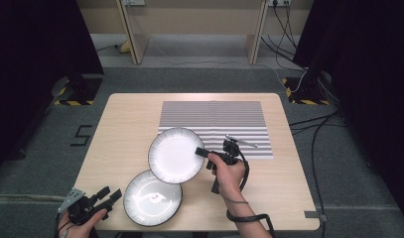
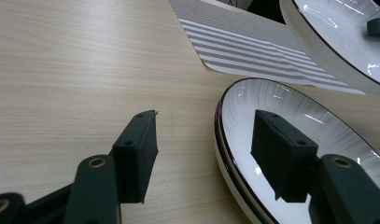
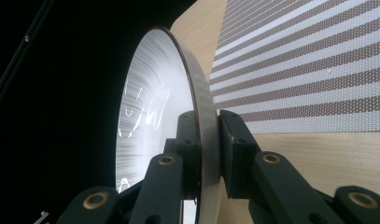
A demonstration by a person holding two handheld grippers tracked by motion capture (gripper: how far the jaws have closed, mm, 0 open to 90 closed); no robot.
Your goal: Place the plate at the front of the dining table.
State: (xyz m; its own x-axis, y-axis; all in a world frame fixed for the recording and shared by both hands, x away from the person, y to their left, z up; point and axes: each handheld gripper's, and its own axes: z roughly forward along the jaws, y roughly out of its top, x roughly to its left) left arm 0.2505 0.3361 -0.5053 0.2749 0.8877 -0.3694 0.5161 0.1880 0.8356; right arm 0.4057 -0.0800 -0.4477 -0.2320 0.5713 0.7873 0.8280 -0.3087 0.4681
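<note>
Above the table (image 1: 120, 129), the right gripper (image 1: 205, 153) pinches the upper plate (image 1: 172, 153) by its rim, probably for carrying; the left gripper (image 1: 110, 194) waits agape beside the lower plate (image 1: 152, 198).

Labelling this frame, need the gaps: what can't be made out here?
- Underside of the lifted plate: high view shows its top; in the right gripper view it is edge-on and the right hand-held gripper covers the rim.
- Near rim of the lower plate: left gripper view, cut by the bottom edge and hidden behind a jaw of the left hand-held gripper.
- Part of the striped mat: high view, under the lifted plate.
</note>
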